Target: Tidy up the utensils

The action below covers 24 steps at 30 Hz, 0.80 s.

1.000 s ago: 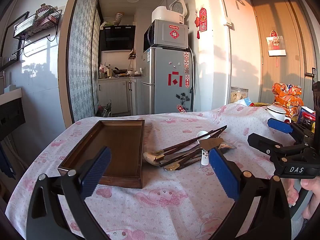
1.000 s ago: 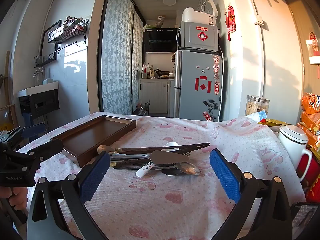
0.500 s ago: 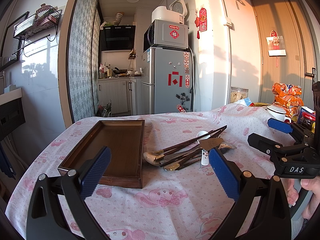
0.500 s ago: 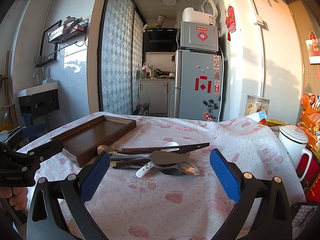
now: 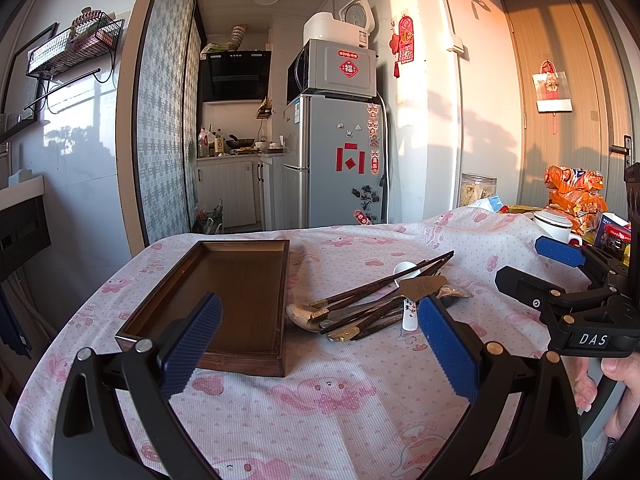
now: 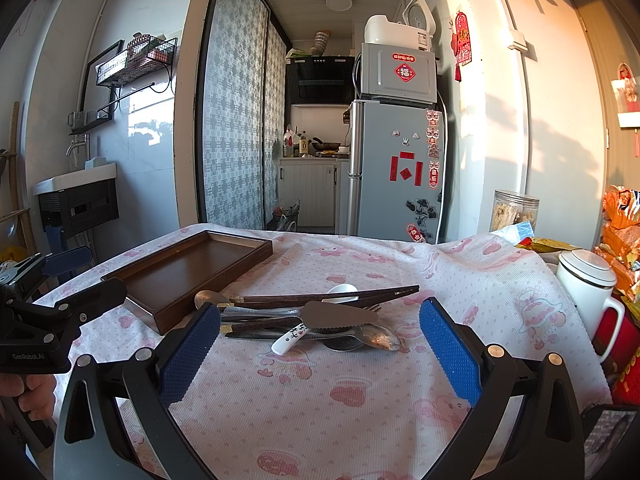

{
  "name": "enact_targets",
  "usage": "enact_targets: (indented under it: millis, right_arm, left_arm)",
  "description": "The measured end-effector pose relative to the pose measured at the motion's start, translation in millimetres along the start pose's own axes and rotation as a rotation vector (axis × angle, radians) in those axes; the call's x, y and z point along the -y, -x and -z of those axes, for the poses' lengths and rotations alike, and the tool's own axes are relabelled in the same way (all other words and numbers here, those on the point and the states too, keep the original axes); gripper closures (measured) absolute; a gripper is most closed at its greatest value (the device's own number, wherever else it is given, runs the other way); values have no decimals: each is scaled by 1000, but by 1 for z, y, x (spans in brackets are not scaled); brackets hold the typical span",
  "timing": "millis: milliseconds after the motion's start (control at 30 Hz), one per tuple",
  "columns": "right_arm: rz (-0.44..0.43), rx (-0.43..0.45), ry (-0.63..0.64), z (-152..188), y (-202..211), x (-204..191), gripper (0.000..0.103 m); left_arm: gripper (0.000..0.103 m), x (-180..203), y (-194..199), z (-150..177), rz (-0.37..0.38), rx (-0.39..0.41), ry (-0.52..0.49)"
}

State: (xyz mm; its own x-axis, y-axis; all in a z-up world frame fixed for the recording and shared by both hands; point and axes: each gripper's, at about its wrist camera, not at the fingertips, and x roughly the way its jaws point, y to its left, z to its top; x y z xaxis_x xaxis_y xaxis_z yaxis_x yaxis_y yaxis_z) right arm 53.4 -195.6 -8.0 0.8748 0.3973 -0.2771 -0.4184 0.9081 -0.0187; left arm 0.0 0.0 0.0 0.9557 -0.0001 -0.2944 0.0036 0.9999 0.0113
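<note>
- Left gripper [image 5: 316, 344]: jaws spread wide, nothing between the blue pads. It hangs above the tablecloth [image 5: 320, 400], at the near edge of the table, facing both the tray and the utensil heap.
- Right gripper [image 6: 316, 354]: jaws likewise wide and holding nothing. It hangs just short of the utensil pile [image 6: 304, 318], and the heap lies framed between its two pads. This alignment suggests it is set to make the first pick.
- Each tool appears at the edge of the other camera's view, so the two are held side by side and apart, leaving the work area clear.
- Utensil pile: all pieces lie in one crossed heap on the cloth, just right of the tray. Dark chopsticks [image 6: 320, 300] rest on top, across the others. A white ceramic spoon [image 6: 292, 338] points toward the camera at the near side. Metal spoons [image 6: 376, 338] and a flat serrated server [image 6: 336, 316] overlap beneath.
- Wooden tray [image 5: 240, 360]: shallow, rectangular, nothing inside. It is the likely destination; no utensil has been moved into it yet.
- Judgement: the top-lying chopsticks or the projecting spoon handle offer the freest grip. Pulling a lower piece would likely disturb the stack.
- Periphery: a white lidded mug [image 6: 588, 288] and snack packets [image 5: 576, 196] stand at the right table edge, well apart from the pile.
</note>
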Motion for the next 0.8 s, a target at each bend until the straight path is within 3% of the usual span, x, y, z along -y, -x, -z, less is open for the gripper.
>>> enact_targets:
  millis: [800]
  right_arm:
    - [0, 0, 0, 0, 0, 0, 3]
  left_arm:
    - [3, 0, 0, 0, 0, 0, 0]
